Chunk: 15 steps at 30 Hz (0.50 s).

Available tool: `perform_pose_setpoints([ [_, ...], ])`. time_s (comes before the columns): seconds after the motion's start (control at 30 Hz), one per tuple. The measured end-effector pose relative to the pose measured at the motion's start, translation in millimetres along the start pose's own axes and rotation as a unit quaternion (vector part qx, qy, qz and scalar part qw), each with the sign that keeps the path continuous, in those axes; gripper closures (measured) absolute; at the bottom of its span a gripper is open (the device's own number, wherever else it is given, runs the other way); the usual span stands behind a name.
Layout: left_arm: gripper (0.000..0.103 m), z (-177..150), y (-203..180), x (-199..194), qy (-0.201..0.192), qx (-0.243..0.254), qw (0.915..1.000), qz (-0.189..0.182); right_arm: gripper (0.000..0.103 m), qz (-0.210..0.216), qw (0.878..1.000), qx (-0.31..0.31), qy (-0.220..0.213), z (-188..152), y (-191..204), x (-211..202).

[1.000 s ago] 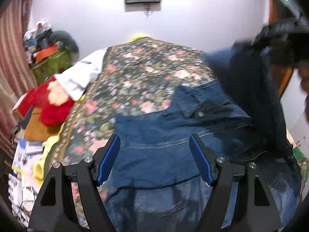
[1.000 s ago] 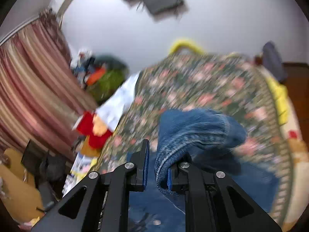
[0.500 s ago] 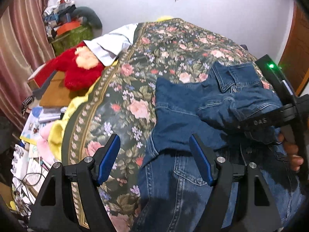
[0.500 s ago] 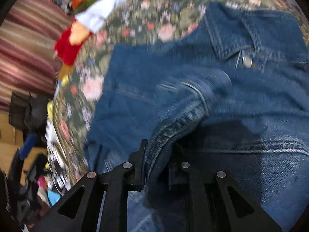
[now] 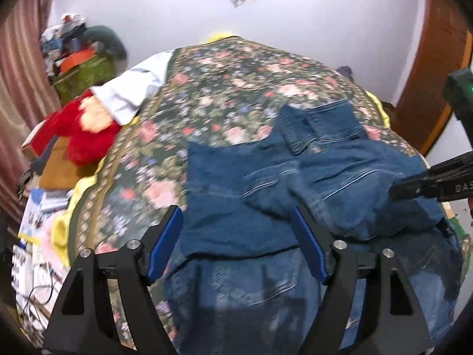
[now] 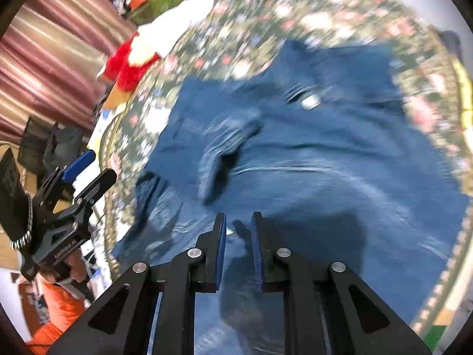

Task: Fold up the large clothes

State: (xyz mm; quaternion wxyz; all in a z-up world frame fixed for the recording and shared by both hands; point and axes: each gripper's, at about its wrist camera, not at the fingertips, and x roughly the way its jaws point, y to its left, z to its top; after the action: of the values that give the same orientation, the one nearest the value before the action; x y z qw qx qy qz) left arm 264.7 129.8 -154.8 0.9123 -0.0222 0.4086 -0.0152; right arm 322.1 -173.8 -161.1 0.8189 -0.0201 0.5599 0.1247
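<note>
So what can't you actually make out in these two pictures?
- Jacket hem, left wrist view: cut off by the bottom edge and hidden behind the left gripper.
- Jacket button and stitching, right wrist view: smeared by motion blur.
- Right gripper, left wrist view: cut off at the right edge.
- Pile by the curtain: too small and blurred to identify.

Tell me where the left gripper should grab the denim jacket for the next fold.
Probably the denim jacket's far-left corner, come at from the left over the floral bedspread. That edge lies flat and free, with nothing on it. The open left gripper already straddles that side, while the folded sleeve lies nearer the middle.
</note>
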Motion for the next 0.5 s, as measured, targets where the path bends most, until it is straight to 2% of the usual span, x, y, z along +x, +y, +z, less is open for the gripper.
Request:
perform_pose_setpoints([
  [0.07,0.02,8,-10,8,0.005,0.008,0.9999,-0.014,0.09,-0.02,0.999,0.0,-0.028,-4,-15,-20],
  [0.17,0.02,22,-30,33,0.029,0.026,0.9986,-0.036,0.09,-0.074,0.995,0.006,-0.063,-9,-43,-43],
  [0.27,0.02,31,-50,67,0.064,0.039,0.9963,-0.041,0.09,-0.124,0.989,0.016,-0.075,-14,-75,-50],
  [0.33,0.02,33,-63,95,0.09,0.053,0.9942,-0.025,0.09,-0.149,0.987,0.033,-0.054,-20,-102,-37],
  [0.4,0.02,31,-69,114,0.106,0.065,0.9922,-0.01,0.09,-0.156,0.986,0.046,-0.029,-27,-122,-18],
  [0.43,0.02,30,-72,125,0.115,0.071,0.9908,0.004,0.09,-0.153,0.987,0.052,-0.014,-31,-133,-6],
  [0.5,0.02,26,-74,146,0.133,0.078,0.9875,0.034,0.09,-0.134,0.989,0.052,-0.026,-39,-146,2],
])
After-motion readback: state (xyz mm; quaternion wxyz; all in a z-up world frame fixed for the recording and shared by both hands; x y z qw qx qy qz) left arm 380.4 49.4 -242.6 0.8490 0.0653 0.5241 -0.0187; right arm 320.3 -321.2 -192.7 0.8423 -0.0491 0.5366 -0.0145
